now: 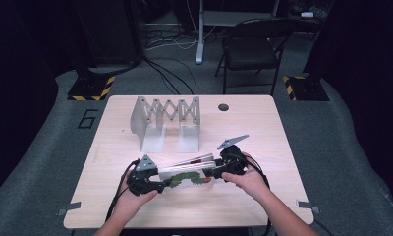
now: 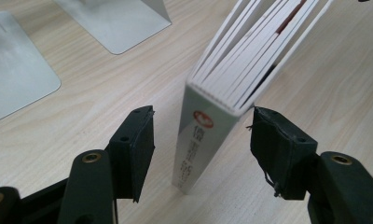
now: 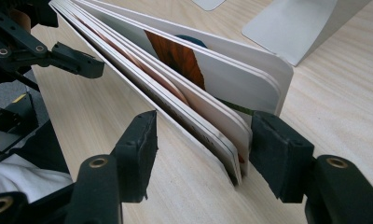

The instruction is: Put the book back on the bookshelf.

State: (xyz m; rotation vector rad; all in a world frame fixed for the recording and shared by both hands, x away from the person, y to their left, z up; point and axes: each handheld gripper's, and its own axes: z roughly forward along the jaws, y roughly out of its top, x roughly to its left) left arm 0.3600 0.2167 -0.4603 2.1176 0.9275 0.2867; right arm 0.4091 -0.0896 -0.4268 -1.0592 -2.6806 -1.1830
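A board book (image 1: 187,176) stands on edge on a wooden table (image 1: 263,128). The left gripper (image 2: 201,135) is open around its spine, pads clear. The right gripper (image 3: 201,140) is open too; one pad touches the fanned pages.

Glossy card board book (image 2: 208,107) – pale matt wood-grain table (image 2: 105,93) – brushed metal bookends (image 2: 114,18)

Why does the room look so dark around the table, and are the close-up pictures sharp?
High view: light falls mainly on the table, surroundings nearly black, picture soft. Left gripper view: the book spine is crisp, the bookend plates glare pale. Right gripper view: near pages sharp, far end of the book slightly soft.
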